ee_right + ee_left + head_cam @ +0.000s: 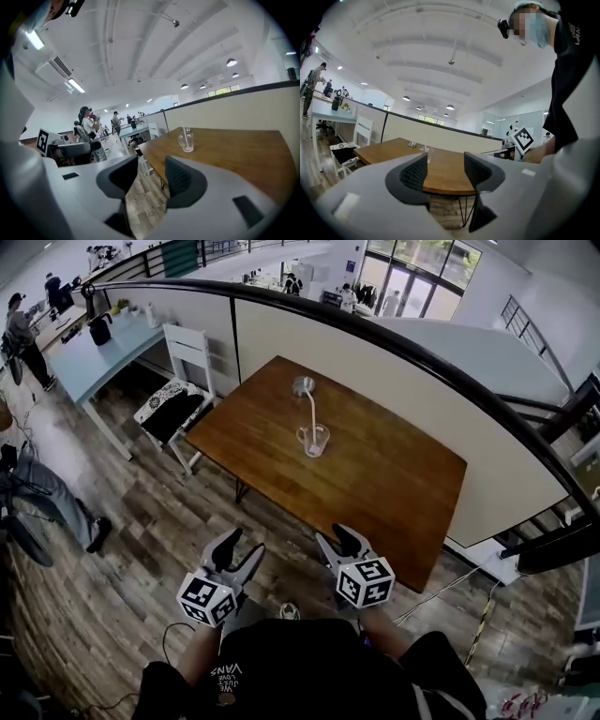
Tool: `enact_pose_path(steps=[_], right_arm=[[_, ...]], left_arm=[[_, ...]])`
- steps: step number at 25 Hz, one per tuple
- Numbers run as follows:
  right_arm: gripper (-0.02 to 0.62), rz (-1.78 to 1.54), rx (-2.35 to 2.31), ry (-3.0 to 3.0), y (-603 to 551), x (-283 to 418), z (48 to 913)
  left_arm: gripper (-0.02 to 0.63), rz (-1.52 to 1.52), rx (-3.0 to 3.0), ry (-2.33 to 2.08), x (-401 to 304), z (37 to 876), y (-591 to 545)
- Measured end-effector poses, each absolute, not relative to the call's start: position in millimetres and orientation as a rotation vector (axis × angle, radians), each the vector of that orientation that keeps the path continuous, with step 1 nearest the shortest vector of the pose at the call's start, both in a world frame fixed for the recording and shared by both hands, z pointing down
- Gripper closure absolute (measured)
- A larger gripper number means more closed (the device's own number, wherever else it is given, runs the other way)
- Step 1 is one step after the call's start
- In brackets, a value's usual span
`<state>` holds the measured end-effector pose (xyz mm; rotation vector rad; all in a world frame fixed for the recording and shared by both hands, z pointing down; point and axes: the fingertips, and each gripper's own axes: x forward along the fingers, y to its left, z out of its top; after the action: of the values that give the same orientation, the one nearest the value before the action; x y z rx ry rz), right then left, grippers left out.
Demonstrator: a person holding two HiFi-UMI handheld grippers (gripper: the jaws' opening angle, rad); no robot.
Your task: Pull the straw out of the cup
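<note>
A clear glass cup (314,440) stands upright near the middle of the brown wooden table (394,484), with a white straw (310,411) rising out of it. The cup (186,141) and its straw (184,132) also show far off in the right gripper view, and faintly as the cup (426,153) in the left gripper view. My left gripper (238,547) and right gripper (338,541) hover over the floor in front of the table's near edge, well short of the cup. Both are open with nothing between their jaws.
A small metal object (303,385) sits on the table behind the cup. A white chair (178,390) stands at the table's left, a light blue table (89,362) beyond it. A partition wall (394,371) runs behind the table. People stand far left.
</note>
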<state>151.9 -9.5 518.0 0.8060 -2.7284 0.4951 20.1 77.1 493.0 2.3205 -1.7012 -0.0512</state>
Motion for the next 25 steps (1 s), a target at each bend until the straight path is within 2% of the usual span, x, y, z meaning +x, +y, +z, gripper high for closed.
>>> enact_pose_path(steps=[9, 25], right_arm=[[0.445, 0.542, 0.883, -2.682, -55, 131, 528], [0.445, 0.578, 1.275, -2.58, -131, 52, 513]], left_arm=[[0.373, -0.059, 2.295, -1.675, -18, 505, 35], [0.373, 0.017, 2.503, -1.355, -119, 499, -83]])
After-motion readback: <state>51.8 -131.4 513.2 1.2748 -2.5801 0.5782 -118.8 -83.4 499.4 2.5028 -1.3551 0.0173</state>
